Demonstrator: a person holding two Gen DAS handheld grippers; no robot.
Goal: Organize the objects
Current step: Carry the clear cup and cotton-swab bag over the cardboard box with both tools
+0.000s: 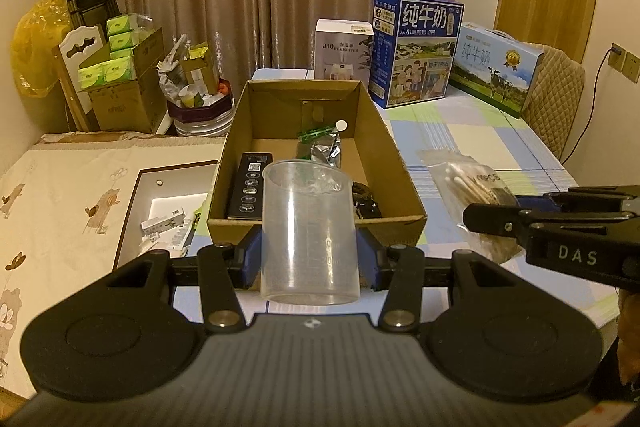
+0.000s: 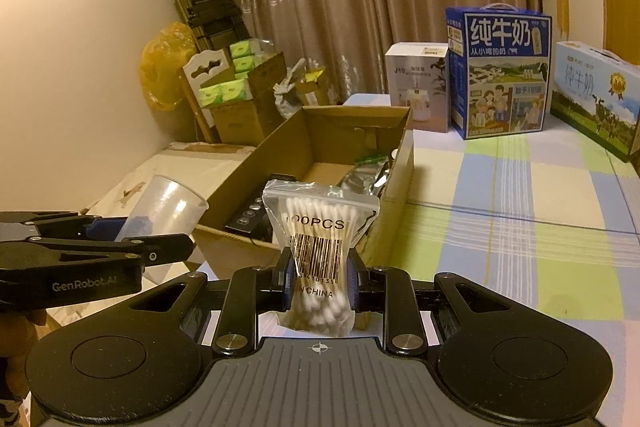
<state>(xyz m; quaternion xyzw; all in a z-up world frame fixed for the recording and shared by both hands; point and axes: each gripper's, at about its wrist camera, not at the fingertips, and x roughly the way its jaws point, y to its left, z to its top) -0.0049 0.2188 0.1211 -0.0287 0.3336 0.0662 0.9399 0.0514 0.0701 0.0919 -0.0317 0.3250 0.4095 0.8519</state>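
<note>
My left gripper (image 1: 309, 259) is shut on a clear plastic measuring cup (image 1: 309, 231), held upright just in front of an open cardboard box (image 1: 400, 163). The box holds a black remote (image 1: 250, 187), a silver foil pouch (image 1: 326, 149) and a dark item. My right gripper (image 2: 318, 285) is shut on a zip bag of cotton swabs (image 2: 318, 239), held upright near the box's (image 2: 280, 147) front right corner. The bag (image 1: 468, 183) and right gripper show at the right of the left wrist view; the cup (image 2: 168, 207) and left gripper show at the left of the right wrist view.
The checked tablecloth (image 2: 520, 235) stretches to the right. Two milk cartons (image 1: 416, 47) (image 1: 496, 67) and a white humidifier box (image 1: 344, 49) stand at the back. A bed (image 1: 60, 195) with a tray of small items lies left. Clutter boxes and a ladder stand at the back left.
</note>
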